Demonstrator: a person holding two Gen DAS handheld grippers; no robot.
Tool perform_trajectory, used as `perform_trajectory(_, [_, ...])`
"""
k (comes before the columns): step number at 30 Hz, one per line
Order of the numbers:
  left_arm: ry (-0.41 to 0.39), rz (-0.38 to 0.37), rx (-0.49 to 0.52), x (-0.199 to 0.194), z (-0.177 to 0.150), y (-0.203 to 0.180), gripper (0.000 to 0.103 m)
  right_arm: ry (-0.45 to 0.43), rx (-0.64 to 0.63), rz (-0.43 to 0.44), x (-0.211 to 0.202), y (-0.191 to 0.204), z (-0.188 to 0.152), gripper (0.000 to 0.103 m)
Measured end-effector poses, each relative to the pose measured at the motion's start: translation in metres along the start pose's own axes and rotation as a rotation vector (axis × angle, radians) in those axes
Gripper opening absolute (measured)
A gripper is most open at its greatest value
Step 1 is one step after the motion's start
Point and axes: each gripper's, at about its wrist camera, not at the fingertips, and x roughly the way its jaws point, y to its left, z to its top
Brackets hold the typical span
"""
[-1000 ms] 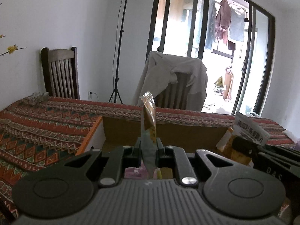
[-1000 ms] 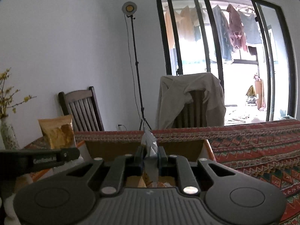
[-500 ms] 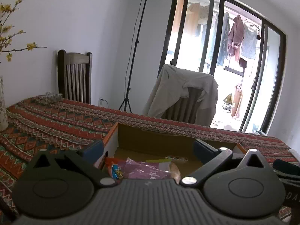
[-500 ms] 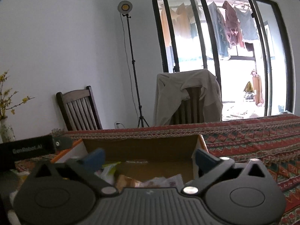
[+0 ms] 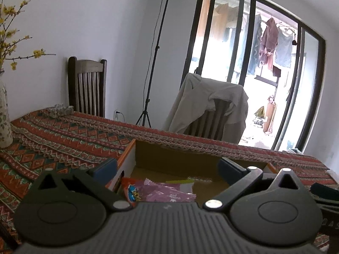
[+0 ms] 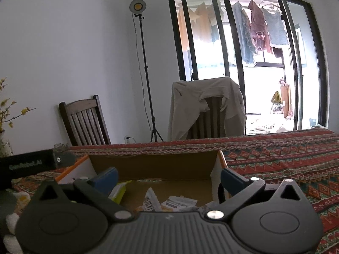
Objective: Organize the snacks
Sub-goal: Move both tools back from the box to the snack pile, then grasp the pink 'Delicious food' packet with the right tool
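I hold the left gripper (image 5: 167, 166) over the near edge of the box (image 5: 169, 156), jaws wide apart and gripping nothing. Between its blue fingertips (image 5: 104, 167) I see a purple packet (image 5: 167, 192) lying flat on the box floor, with an orange packet (image 5: 129, 189) touching its left side, against the white left wall. A yellow-green strip (image 5: 180, 181) lies just behind the purple one.

My right gripper (image 6: 169, 176) is also spread open and carries nothing. It sits above the same box (image 6: 152, 164), which rests on the patterned cloth (image 6: 275, 158). Below it I make out a yellow-green packet (image 6: 119, 191) near the left fingertip and white packets (image 6: 167, 204) toward the middle; their print is too blurred to read.

Beyond the table stand a wooden chair (image 6: 84, 122), a light stand (image 6: 146, 74) and a chair draped with a jacket (image 6: 207, 108).
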Motion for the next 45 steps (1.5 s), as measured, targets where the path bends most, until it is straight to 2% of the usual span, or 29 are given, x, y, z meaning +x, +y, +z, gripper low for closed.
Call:
perform_trajectory(8, [-0.012, -0.013, 0.007, -0.028, 0.01, -0.005, 0.103, -0.012, -0.025, 0.001, -0.025, 0.006, 0.012, 0.103])
perform_trajectory(16, [0.006, -0.006, 0.018, -0.057, 0.002, 0.002, 0.103, -0.004, -0.065, 0.004, -0.06, 0.016, 0.01, 0.103])
perform_trajectory(27, [0.033, 0.007, 0.048, -0.103, -0.027, 0.02, 0.103, 0.042, -0.09, 0.008, -0.104, 0.024, -0.018, 0.103])
perform_trajectory(45, [0.123, 0.034, 0.077, -0.141, -0.078, 0.053, 0.103, 0.151, -0.091, -0.025, -0.146, 0.011, -0.073, 0.103])
